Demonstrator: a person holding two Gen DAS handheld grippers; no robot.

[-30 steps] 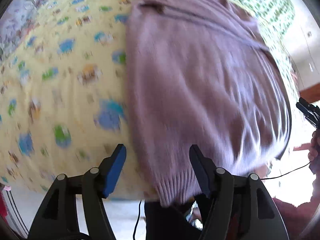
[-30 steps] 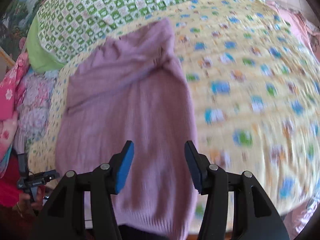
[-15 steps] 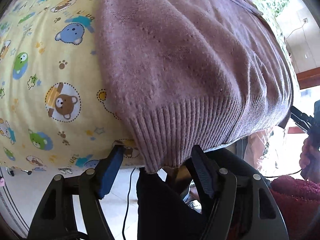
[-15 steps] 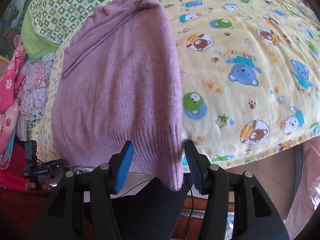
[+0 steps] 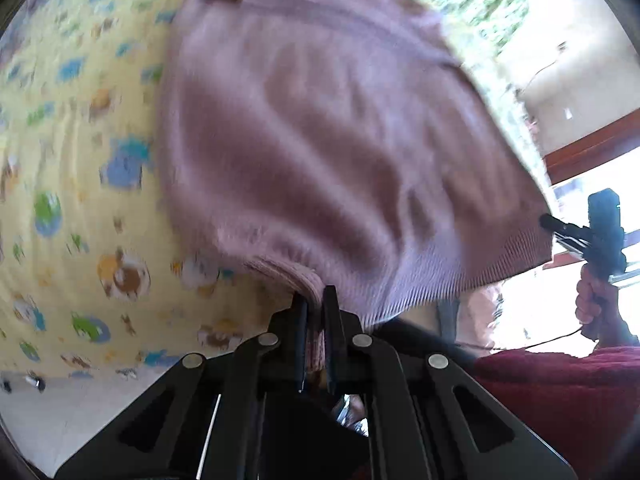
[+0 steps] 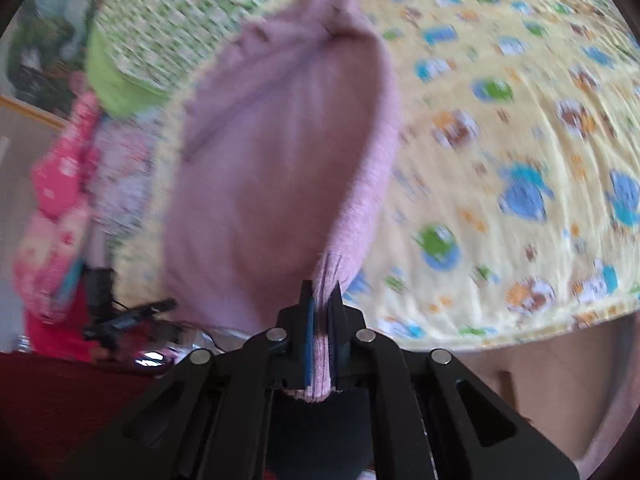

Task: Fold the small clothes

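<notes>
Both grippers, open a second ago, are now pinching the sweater's [image 5: 340,152] ribbed hem: left gripper [image 5: 315,300], right gripper [image 6: 322,292]. Sweater is lying on the bedsheet [image 6: 520,140], folding barely beginning.

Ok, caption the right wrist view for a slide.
Right gripper shut on the ribbed hem corner of a mauve knitted sweater lying on a yellow animal-print bedsheet.

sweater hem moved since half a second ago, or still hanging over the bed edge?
Yes. The sweater hem has lifted off the bed edge over the yellow blanket, pinched by the left gripper and right gripper.
</notes>
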